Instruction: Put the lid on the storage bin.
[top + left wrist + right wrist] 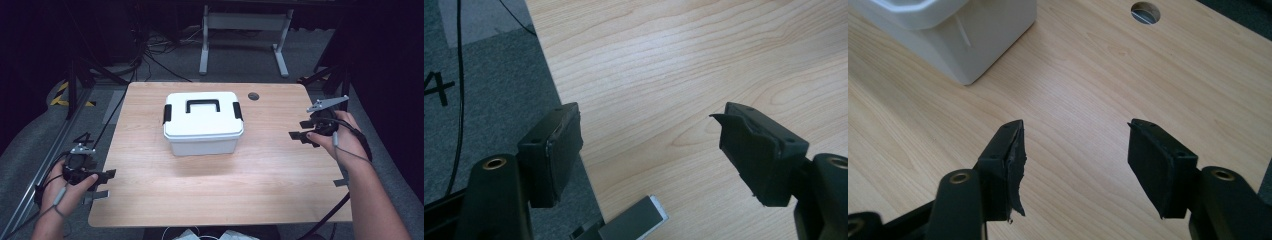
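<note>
A white plastic box (203,124) with a black carry handle (203,105) and black side latches stands shut in the middle of the wooden table (150,165). My left gripper (104,181) sits at the table's front left corner, open, nothing between its jaws; the left gripper view has its gripper (649,145) over the table edge. My right gripper (300,136) hovers at the table's right side, open and empty, pointing toward the box. In the right gripper view the gripper (1075,155) faces bare wood, with the box's corner (963,35) at upper left.
A round cable hole (253,96) lies in the table's far right part, also seen as the hole (1145,12). A grey table frame (245,30) stands behind. Cables run over the floor at left, where a painted number (436,90) shows. A metal bracket (634,222) juts below the table edge.
</note>
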`<state>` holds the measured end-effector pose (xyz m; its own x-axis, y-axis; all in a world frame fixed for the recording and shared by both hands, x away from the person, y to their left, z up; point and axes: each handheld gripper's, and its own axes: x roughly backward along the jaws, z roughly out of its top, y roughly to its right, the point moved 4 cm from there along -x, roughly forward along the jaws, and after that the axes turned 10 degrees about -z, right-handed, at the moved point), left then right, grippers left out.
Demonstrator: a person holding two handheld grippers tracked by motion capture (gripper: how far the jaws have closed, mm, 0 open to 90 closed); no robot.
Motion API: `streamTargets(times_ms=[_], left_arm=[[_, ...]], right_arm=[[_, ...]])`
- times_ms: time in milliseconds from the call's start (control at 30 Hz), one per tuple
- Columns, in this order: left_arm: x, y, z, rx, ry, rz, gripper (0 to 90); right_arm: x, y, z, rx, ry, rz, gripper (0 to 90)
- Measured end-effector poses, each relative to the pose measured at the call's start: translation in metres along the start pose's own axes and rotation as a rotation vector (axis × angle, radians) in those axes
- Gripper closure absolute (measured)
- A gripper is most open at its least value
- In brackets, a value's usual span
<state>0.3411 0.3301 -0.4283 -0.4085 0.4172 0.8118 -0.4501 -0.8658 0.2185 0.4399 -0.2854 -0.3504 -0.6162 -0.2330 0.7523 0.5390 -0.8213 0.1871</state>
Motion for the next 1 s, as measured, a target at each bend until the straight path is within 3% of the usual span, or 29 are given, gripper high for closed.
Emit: streamTargets(times_ms=[133,333,567,667,1000], left_arm=[[-0.004,-0.001,0.001,-0.007,-0.005,-0.003,25.4],[-0.007,-0.003,0.000,-0.007,-0.008,0.001,25.1],[-0.009,-0.003,0.000,-0.009,-0.012,0.000,24.8],[-0.009,-0.003,0.000,-0.008,-0.016,-0.003,24.8],[-0.013,-0.002,-0.001,-0.013,-0.029,-0.007,24.7]], right_arm=[[-0.008,-0.002,-0.016,-0.013,-0.003,-0.025,40.4],[-0.025,-0.010,-0.038,-0.057,-0.004,-0.025,40.3],[-0.036,-0.015,-0.050,-0.080,-0.021,-0.016,39.9],[-0.042,-0.017,-0.060,-0.110,-0.017,0.005,39.8],[-0.060,-0.011,-0.084,-0.149,-0.101,0.010,39.7]])
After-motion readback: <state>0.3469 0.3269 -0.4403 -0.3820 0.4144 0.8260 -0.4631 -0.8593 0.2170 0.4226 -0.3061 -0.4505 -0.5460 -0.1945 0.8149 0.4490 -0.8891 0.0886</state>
